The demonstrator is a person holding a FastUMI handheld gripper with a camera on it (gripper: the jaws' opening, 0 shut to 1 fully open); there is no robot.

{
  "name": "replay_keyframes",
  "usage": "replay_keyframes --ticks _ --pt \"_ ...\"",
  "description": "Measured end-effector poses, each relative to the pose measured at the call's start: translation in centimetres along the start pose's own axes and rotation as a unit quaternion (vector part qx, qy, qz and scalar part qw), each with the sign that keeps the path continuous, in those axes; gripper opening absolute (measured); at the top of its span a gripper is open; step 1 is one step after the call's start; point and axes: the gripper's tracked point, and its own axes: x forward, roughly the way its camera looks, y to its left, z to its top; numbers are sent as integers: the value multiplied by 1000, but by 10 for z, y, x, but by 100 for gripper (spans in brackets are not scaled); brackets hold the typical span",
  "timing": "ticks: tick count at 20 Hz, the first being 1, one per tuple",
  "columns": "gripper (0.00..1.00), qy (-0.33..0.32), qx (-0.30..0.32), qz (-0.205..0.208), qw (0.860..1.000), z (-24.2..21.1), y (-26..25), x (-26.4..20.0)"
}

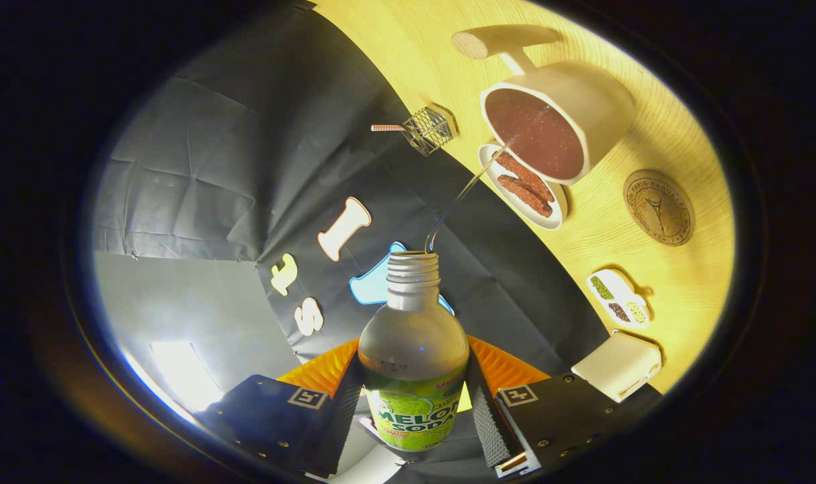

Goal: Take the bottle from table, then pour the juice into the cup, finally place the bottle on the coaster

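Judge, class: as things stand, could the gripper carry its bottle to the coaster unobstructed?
Probably yes. The gripper is shut on the bottle, which is pouring into the cup. The coaster lies bare on the table beside the cup, with nothing on it.

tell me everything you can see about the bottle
The bottle is clear plastic with a rounded shoulder, a threaded neck and no cap, wrapped low down in a green label. It is held between the claw fingers, which press on its sides, and it is tipped toward the cup. A thin clear stream runs from its mouth into the cup's reddish-brown contents. Little liquid shows inside it.
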Motion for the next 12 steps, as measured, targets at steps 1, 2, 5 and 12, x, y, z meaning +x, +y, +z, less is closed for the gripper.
replay_keyframes --ticks 1,2,5,12 --pt "77 0 3 1 1000 0 1 1" --pt "77 -1 7 2 1000 0 3 0" --pt "77 -4 11 3 1000 -5 10 3" --pt "77 -10 16 6 1000 -2 13 1"
